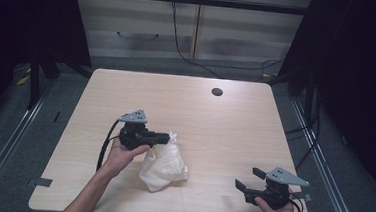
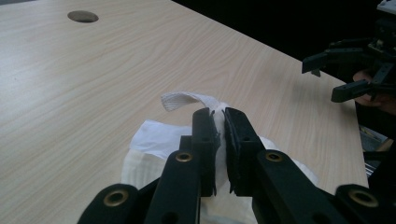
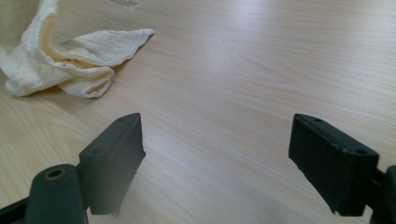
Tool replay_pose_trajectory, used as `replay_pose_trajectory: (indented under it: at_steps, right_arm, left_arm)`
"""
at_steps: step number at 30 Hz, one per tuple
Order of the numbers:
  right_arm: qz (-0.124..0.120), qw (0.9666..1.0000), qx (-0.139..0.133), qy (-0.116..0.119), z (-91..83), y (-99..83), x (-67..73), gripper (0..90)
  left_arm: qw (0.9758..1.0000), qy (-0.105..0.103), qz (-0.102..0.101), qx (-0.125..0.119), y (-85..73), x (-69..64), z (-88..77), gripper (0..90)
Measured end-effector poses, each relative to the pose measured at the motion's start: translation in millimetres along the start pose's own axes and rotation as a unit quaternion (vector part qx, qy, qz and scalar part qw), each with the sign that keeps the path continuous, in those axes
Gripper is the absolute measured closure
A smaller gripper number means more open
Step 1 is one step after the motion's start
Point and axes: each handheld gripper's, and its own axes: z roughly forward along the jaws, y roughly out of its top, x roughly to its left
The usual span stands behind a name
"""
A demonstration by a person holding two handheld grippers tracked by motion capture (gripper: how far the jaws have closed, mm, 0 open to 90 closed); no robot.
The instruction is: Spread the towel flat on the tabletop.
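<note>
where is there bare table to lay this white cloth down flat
The light wooden table is bare across its far half around the round cable hole, and between the crumpled white cloth and the open right gripper. Crowded: the near-left, where the left gripper pinches the cloth.

A pale wood-grain worktop (image 1: 214, 128) with rounded corners has a round cable hole (image 1: 217, 92) near its far edge. A cream waffle-weave cloth (image 1: 164, 167) rests bunched on its near-left part.
</note>
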Motion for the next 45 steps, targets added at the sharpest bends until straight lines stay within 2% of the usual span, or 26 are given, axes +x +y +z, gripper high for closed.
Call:
replay_pose_trajectory:
  at_steps: [2,6,13,16,17,21,22,23,27,29,30,31,34,37,38,40,41,42,43,44,45]
  right_arm:
    - [0.001,1.0,0.001,0.0,0.1,0.0,0.0,17.8]
    - [0.0,1.0,0.001,0.0,0.3,0.1,0.2,17.8]
    - [-0.001,1.0,0.004,0.002,2.8,0.4,-0.2,17.7]
    - [-0.001,1.0,0.005,0.004,4.2,1.1,1.1,17.7]
    - [-0.003,1.0,0.005,0.005,4.2,1.1,1.3,17.7]
    - [0.0,1.0,0.005,0.005,3.9,1.0,0.7,17.7]
    - [0.0,1.0,0.005,0.005,3.9,1.0,0.7,17.7]
    - [-0.001,1.0,0.004,0.005,3.7,1.0,0.5,17.8]
    - [-0.002,1.0,0.004,0.006,3.4,1.0,0.9,17.8]
    - [-0.003,1.0,0.003,0.007,3.5,0.9,0.7,17.8]
    - [-0.003,1.0,0.003,0.007,3.3,0.8,0.6,17.8]
    - [-0.001,1.0,0.004,0.007,3.0,0.8,0.9,17.8]
    - [-0.001,1.0,0.004,0.007,2.4,0.6,0.8,17.7]
    - [0.0,1.0,0.003,0.007,1.4,0.3,0.2,17.8]
    - [-0.001,1.0,0.002,0.006,1.3,0.2,0.0,17.8]
    - [-0.001,1.0,0.002,0.006,1.2,0.1,0.2,17.8]
    - [-0.001,1.0,0.002,0.006,1.2,0.1,0.2,17.8]
    - [-0.002,1.0,0.002,0.006,1.4,0.2,0.4,17.7]
    - [0.0,1.0,0.004,0.009,2.2,0.3,1.4,17.8]
    - [0.0,0.9999,0.005,0.009,3.2,0.5,1.7,17.8]
    - [-0.001,0.9999,0.005,0.012,4.5,1.0,1.9,17.8]
  left_arm:
    - [1.0,-0.001,0.0,-0.002,1.3,0.1,-1.4,83.6]
    - [0.9998,0.01,0.0,-0.018,9.8,-0.4,-10.8,83.9]
    - [0.9989,0.011,0.013,-0.044,25.3,-6.7,-22.1,83.9]
    - [0.9987,0.014,0.022,-0.043,35.8,-11.2,-21.9,84.0]
    - [0.9982,0.012,0.03,-0.05,43.9,-14.3,-24.1,84.0]
    - [0.997,0.008,0.037,-0.068,61.8,-20.4,-27.7,84.1]
    - [0.997,0.008,0.037,-0.068,61.8,-20.4,-27.7,84.2]
    - [0.9963,0.008,0.046,-0.072,71.4,-24.5,-28.8,84.2]
    - [0.994,0.007,0.061,-0.09,90.0,-33.4,-29.8,84.2]
    - [0.9919,0.0,0.062,-0.11,98.1,-36.5,-32.7,84.2]
    - [0.9919,0.0,0.062,-0.11,98.1,-36.5,-32.7,84.2]
    - [0.9905,0.004,0.066,-0.12,106.0,-38.7,-36.4,84.2]
    - [0.9878,0.007,0.069,-0.14,112.6,-39.6,-46.6,84.2]
    - [0.9869,0.011,0.067,-0.146,111.8,-36.3,-56.2,84.2]
    - [0.988,0.023,0.062,-0.14,104.6,-29.6,-64.7,84.2]
    - [0.9902,0.037,0.052,-0.124,87.6,-21.5,-68.6,84.2]
    - [0.9902,0.037,0.052,-0.124,87.6,-21.5,-68.6,84.2]
    - [0.9923,0.042,0.047,-0.107,73.0,-15.7,-68.2,84.2]
    - [0.9945,0.056,0.037,-0.08,50.6,-6.3,-66.6,84.1]
    - [0.9951,0.063,0.027,-0.071,38.3,-0.5,-66.0,84.1]
    - [0.9951,0.063,0.027,-0.071,38.3,-0.5,-66.0,84.1]
